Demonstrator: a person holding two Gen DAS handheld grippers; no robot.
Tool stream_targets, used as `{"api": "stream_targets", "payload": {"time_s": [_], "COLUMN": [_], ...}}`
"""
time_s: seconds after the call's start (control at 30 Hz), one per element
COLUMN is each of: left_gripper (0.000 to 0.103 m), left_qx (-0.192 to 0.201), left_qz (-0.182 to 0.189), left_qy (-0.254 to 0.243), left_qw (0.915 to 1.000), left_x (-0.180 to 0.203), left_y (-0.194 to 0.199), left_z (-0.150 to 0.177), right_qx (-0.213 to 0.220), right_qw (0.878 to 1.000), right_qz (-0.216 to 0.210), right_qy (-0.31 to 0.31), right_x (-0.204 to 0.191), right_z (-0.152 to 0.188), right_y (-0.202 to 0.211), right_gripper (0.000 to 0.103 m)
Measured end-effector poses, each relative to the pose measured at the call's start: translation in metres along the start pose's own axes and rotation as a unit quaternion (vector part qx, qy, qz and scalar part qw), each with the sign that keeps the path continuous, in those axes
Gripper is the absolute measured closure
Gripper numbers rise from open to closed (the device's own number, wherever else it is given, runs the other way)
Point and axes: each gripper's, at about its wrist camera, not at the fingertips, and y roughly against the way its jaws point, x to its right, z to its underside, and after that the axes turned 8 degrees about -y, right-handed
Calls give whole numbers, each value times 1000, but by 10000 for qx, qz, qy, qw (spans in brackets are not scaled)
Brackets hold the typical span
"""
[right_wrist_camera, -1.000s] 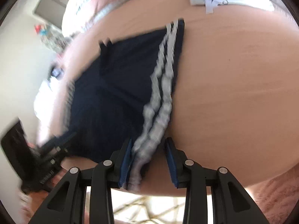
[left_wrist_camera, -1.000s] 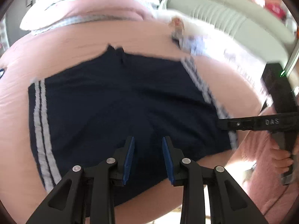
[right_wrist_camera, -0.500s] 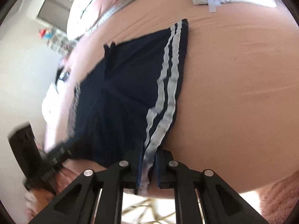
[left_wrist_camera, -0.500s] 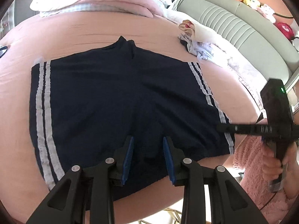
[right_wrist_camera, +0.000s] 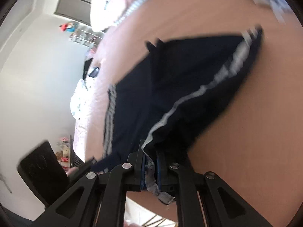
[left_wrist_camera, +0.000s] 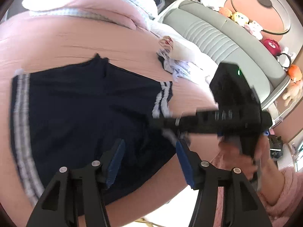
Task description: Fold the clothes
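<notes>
Folding the navy shorts (left_wrist_camera: 81, 113) in half across the pink bed (left_wrist_camera: 66, 43) is the step in hand, judged from how the cloth lies. The left gripper (left_wrist_camera: 149, 162) hangs over the near hem, its fingers (left_wrist_camera: 115, 160) well apart after just opening, with nothing pressed between them; dark cloth lies ahead of and below them. Beyond its right finger, the right gripper (right_wrist_camera: 150, 172) has its fingers clamped together on the white-striped side seam (right_wrist_camera: 189, 102), which rises from the bed and drapes ahead of them toward the far hem. To do this well, the held edge should probably travel across to meet the opposite striped edge (left_wrist_camera: 20, 124), stripes aligned, kept low so the lower layer does not drag. The free left fingers could pin the middle, then smooth wrinkles.
</notes>
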Motion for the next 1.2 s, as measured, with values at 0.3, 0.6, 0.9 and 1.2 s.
{"api": "stream_targets", "payload": {"time_s": [0.3, 0.6, 0.9, 1.2], "left_gripper": [49, 49, 55, 58], "left_qx": [-238, -299, -538, -757], "left_qz": [410, 454, 583, 47], "left_qy": [381, 51, -261, -752], "left_qw": [9981, 9985, 9965, 9943], "left_x": [14, 43, 63, 80], "left_y": [-37, -46, -68, -83], "left_z": [1, -10, -12, -8], "right_qx": [694, 1728, 378, -60], "right_qw": [9946, 9622, 9956, 9966], "right_qz": [430, 1984, 279, -359], "right_qy": [-638, -703, -815, -738], "right_x": [43, 60, 71, 61], "right_z": [18, 28, 26, 17], "right_y": [61, 99, 56, 41], "right_gripper": [87, 86, 86, 78]}}
